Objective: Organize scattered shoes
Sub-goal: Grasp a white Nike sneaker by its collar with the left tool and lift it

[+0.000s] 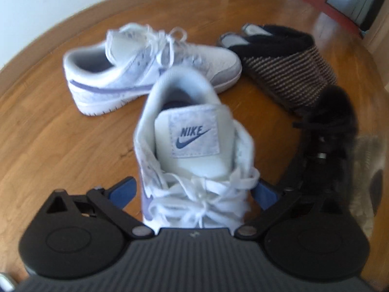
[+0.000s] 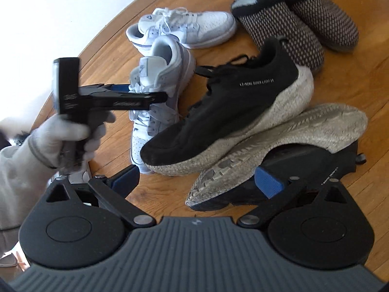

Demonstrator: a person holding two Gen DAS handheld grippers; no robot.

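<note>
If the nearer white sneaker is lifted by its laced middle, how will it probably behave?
The nearer white sneaker probably keeps its shape, since its padded collar stands open. Its loose laces may slide or snag when squeezed.

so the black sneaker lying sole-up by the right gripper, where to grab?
Probably across the midfoot of the overturned black sneaker, from above, one pad on each side wall. Its sole faces up, with the heel leaning on the upright black sneaker; the midfoot looks narrowest. The right gripper stands open just in front.
</note>
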